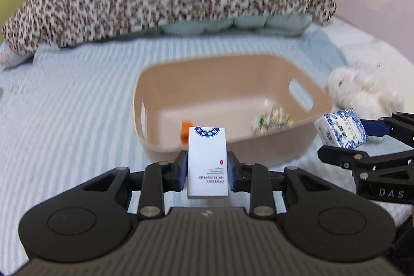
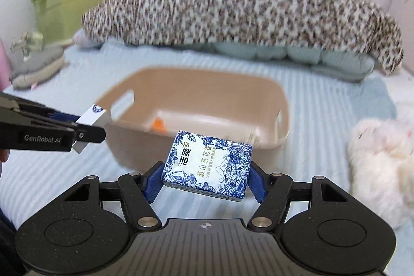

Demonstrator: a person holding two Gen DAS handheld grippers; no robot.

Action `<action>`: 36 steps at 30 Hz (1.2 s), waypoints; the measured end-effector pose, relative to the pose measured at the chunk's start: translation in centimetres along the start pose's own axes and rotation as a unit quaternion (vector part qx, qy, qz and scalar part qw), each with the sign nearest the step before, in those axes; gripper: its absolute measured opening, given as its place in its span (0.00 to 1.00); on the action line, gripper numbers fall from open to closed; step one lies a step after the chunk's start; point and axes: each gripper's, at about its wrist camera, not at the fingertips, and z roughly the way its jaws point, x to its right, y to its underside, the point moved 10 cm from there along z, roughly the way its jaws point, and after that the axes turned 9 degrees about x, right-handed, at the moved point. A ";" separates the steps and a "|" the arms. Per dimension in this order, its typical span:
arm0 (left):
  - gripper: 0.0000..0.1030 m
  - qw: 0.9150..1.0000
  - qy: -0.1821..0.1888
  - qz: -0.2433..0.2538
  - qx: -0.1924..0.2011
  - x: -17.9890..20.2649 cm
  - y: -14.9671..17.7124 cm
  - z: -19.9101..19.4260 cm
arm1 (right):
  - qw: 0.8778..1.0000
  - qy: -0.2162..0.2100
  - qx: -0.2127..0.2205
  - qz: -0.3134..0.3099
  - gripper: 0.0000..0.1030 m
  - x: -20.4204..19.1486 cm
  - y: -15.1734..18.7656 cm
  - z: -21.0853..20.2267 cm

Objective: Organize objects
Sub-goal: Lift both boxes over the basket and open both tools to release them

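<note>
Beige bin (image 1: 308, 120) on bed (image 1: 64, 120), straight ahead of both grippers, opening up, long axis crosswise. Left gripper (image 1: 207, 168) pinches upright white box (image 1: 207, 162) just short of near rim. Right gripper (image 2: 207, 179) pinches blue-patterned tissue pack (image 2: 207, 164), flat, tilted, also before rim. Neither clearly nearer; both need forward carry over rim.

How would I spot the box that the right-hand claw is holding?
Find the beige plastic basket on the striped blue bedspread. In front of it, the right gripper clamps a flat box with blue floral print; the other held box is plain white.
</note>
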 end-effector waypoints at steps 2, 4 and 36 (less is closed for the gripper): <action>0.31 1.000 0.003 -0.001 0.018 0.3 -1.7 -0.4 | 1.000 0.003 0.024 0.003 0.63 0.4 -2.0 -0.6; 0.31 0.999 0.003 0.000 0.033 0.5 -3.3 -0.4 | 0.999 0.006 0.045 0.007 0.63 1.1 -3.7 -1.3; 0.61 0.992 -0.083 -0.023 -0.091 -1.9 -0.7 14.6 | 0.996 0.068 -0.042 -0.033 0.76 2.4 -3.2 12.6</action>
